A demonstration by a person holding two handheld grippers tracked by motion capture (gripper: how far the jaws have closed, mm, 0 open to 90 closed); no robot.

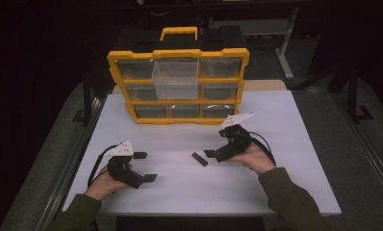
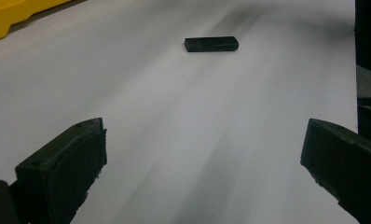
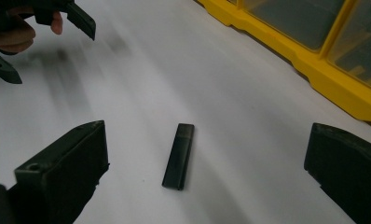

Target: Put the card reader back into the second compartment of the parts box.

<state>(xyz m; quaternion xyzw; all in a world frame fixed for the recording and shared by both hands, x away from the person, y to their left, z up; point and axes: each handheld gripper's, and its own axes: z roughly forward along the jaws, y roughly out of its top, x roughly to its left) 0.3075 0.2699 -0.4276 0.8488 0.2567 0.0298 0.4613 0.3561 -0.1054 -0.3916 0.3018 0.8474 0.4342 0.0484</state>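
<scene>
black, flat and small, the stick-shaped piece (image 1: 199, 159) lies loose on the white worktop (image 1: 276, 125), on the person's side of the yellow organiser (image 1: 177, 86) and well apart from it. judging by how things lie, the step in hand is the approach to a pick-up: nothing is held yet.

nearest the person and farthest from the organiser, the left gripper (image 1: 145, 166) rests low over the worktop in the left hand (image 1: 105, 183), its fingers (image 2: 62, 168) spread wide and empty, aimed across at the black piece (image 2: 211, 44), which sits well ahead of it.

closer to the organiser, the right gripper (image 1: 210, 154) is held in the right hand (image 1: 257, 159), tilted down and pointing toward the left gripper, just beside the piece. its fingers (image 3: 65, 168) are also wide apart, and in the right gripper view the black piece (image 3: 179, 156) lies between them, lengthwise, untouched.

the next move probably calls for lowering the right gripper until the fingers straddle the narrow sides, then closing gently; the piece is thin and could slide or tip.

beyond, the organiser stands upright with one clear drawer (image 1: 176, 77) pulled out.
</scene>
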